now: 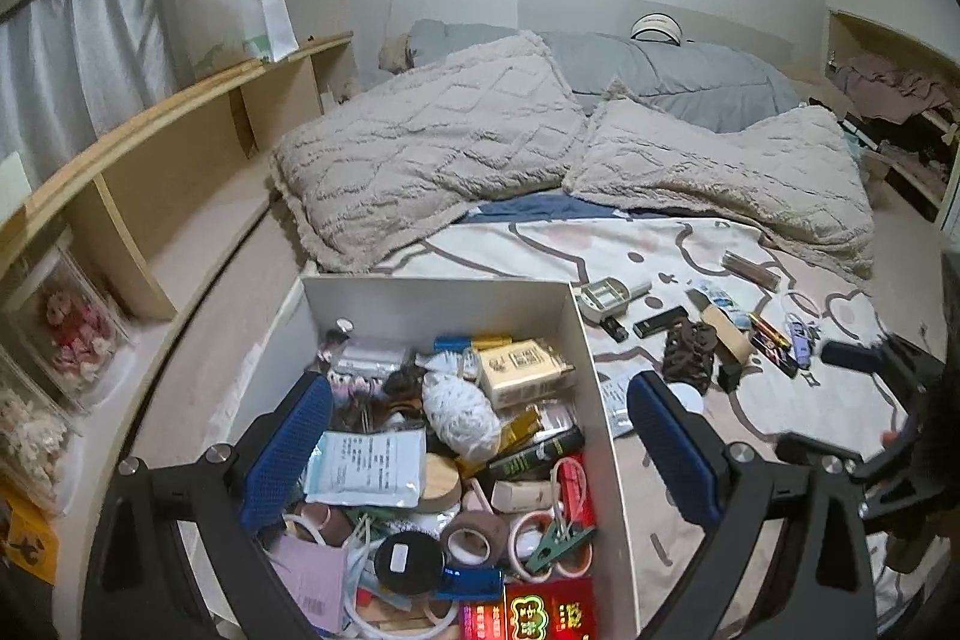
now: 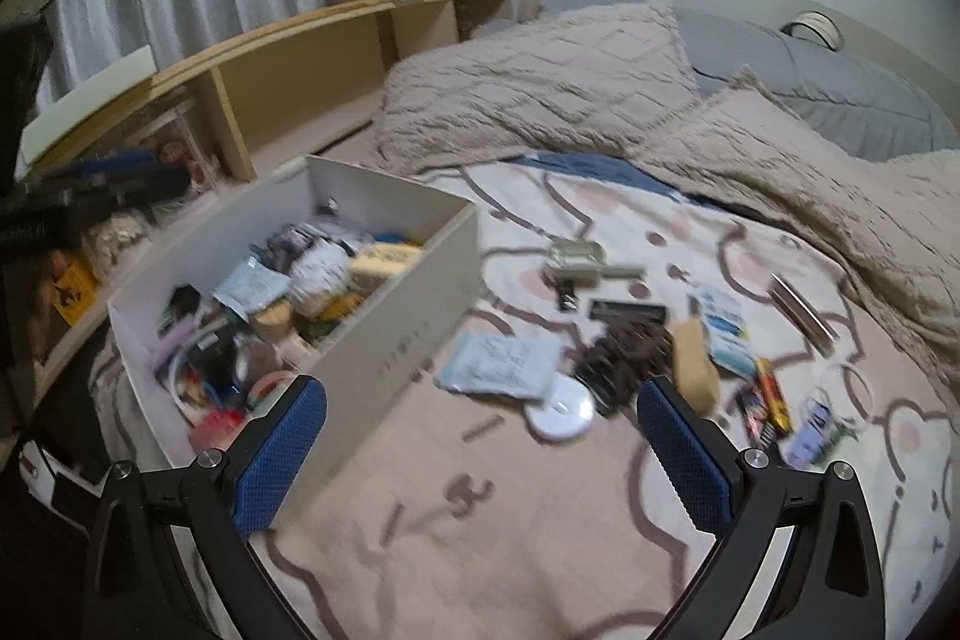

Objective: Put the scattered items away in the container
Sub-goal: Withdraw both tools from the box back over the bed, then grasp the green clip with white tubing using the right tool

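Observation:
A white cardboard box (image 1: 591, 358) sits on the bed, full of small items; it also shows in the right wrist view (image 2: 396, 334). My left gripper (image 1: 480, 400) is open and empty, held over the box, with its right finger outside the box's right wall. My right gripper (image 2: 480, 394) is open and empty above the bedspread, just right of the box. Scattered on the bedspread are a dark brown hair claw (image 2: 624, 352), a white round disc (image 2: 561, 409), a pale blue packet (image 2: 501, 361), a tan tape roll (image 2: 696, 358) and several small packets and tubes (image 2: 765, 400).
Two beige fluffy pillows (image 1: 432, 142) and a grey duvet (image 1: 672, 70) lie behind the box. A wooden shelf unit (image 1: 150, 148) runs along the left side. The right gripper shows at the right edge of the left wrist view (image 1: 870, 358).

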`<state>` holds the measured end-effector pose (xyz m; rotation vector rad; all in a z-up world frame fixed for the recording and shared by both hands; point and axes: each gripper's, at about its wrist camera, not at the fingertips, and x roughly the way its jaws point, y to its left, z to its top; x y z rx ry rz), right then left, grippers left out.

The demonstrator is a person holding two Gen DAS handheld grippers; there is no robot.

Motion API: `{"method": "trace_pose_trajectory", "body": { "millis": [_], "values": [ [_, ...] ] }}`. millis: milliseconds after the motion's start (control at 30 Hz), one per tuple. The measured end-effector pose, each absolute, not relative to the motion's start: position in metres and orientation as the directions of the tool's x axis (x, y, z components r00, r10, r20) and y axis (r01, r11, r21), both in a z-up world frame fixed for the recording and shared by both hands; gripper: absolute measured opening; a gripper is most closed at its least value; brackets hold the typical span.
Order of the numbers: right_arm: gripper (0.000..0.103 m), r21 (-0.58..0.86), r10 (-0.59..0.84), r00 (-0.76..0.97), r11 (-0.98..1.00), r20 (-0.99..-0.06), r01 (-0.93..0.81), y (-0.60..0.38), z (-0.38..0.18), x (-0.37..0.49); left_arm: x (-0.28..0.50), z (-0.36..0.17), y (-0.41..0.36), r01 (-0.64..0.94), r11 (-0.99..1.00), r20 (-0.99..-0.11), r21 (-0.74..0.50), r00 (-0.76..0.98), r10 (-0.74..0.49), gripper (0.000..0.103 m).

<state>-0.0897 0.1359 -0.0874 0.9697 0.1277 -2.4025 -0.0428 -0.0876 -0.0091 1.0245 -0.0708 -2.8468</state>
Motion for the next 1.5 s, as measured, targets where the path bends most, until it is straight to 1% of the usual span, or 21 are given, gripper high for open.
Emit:
{"method": "trace_pose_trajectory", "body": {
  "millis": [200,433,600,833,1100,1167,1200,1233,1267,1300,1333,1400,1500],
  "values": [
    [0.103,0.081,-0.384,-0.605,-0.881,-0.698,0.465,0.168,-0.100,-0.083,-0.054,-0.002,-0.058,0.038,-0.996,-0.633,0.084,-0.769,-0.083,0.100],
    [0.103,0.087,-0.326,-0.630,-0.921,-0.705,0.380,0.203,-0.110,-0.088,-0.068,0.000,-0.020,-0.043,-0.998,-0.651,0.041,-0.759,0.006,0.100],
    [0.103,0.092,-0.278,-0.647,-0.948,-0.710,0.306,0.222,-0.119,-0.098,-0.076,-0.004,0.002,-0.094,-0.995,-0.663,0.043,-0.747,0.042,0.100],
    [0.103,0.076,-0.189,-0.680,-0.978,-0.708,0.193,0.252,-0.131,-0.118,-0.087,-0.019,0.005,-0.104,-0.994,-0.692,0.016,-0.719,0.064,0.100],
    [0.103,0.102,-0.126,-0.679,-0.992,-0.724,0.075,0.288,-0.143,-0.163,-0.101,-0.032,-0.007,-0.056,-0.996,-0.710,-0.075,-0.698,0.093,0.100],
    [0.097,0.096,-0.113,-0.677,-0.993,-0.727,0.063,0.294,-0.146,-0.175,-0.103,-0.034,-0.008,-0.050,-0.995,-0.714,-0.092,-0.693,0.101,0.100],
    [0.085,0.088,-0.103,-0.673,-0.995,-0.732,0.056,0.297,-0.149,-0.183,-0.104,-0.035,-0.008,-0.050,-0.994,-0.715,-0.096,-0.691,0.104,0.100],
    [0.078,0.089,-0.101,-0.665,-0.995,-0.740,0.053,0.300,-0.151,-0.190,-0.105,-0.036,-0.007,-0.051,-0.994,-0.716,-0.099,-0.689,0.107,0.100],
    [0.077,0.099,-0.109,-0.655,-0.994,-0.748,0.051,0.303,-0.154,-0.198,-0.106,-0.037,-0.006,-0.054,-0.994,-0.717,-0.100,-0.688,0.109,0.100],
    [0.073,0.110,-0.113,-0.647,-0.993,-0.754,0.044,0.306,-0.157,-0.207,-0.108,-0.038,-0.004,-0.058,-0.993,-0.718,-0.100,-0.687,0.113,0.100],
    [0.066,0.114,-0.111,-0.643,-0.993,-0.758,0.037,0.309,-0.159,-0.214,-0.109,-0.039,-0.003,-0.063,-0.993,-0.718,-0.102,-0.686,0.117,0.100],
    [0.058,0.109,-0.100,-0.632,-0.994,-0.768,0.025,0.313,-0.165,-0.229,-0.111,-0.040,0.000,-0.070,-0.991,-0.719,-0.110,-0.683,0.128,0.100],
    [0.050,0.087,-0.074,-0.610,-0.996,-0.789,0.009,0.317,-0.176,-0.249,-0.115,-0.043,0.003,-0.082,-0.989,-0.722,-0.122,-0.676,0.145,0.100]
  ]
}}
